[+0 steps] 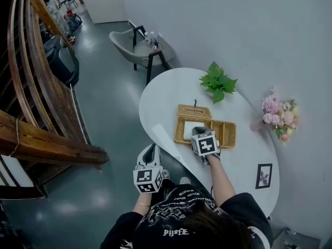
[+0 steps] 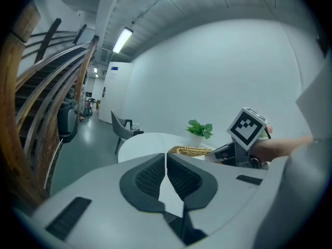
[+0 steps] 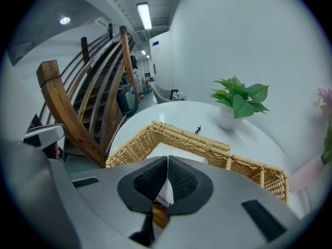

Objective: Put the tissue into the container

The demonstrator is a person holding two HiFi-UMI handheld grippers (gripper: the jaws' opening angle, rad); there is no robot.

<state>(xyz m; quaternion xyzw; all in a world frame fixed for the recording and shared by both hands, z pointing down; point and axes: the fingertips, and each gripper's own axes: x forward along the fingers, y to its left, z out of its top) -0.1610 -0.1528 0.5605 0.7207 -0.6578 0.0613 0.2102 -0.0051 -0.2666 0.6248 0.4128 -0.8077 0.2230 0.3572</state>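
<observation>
Right tongs point(image 1: 198, 132), pinched together, hang directly over the tissue point(image 1: 187, 130) in the basket point(image 1: 179, 135); left tongs point(image 1: 151, 149), also closed, wait farther off.

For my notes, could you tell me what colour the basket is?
The basket is tan wicker; clearest: right gripper view.
</observation>
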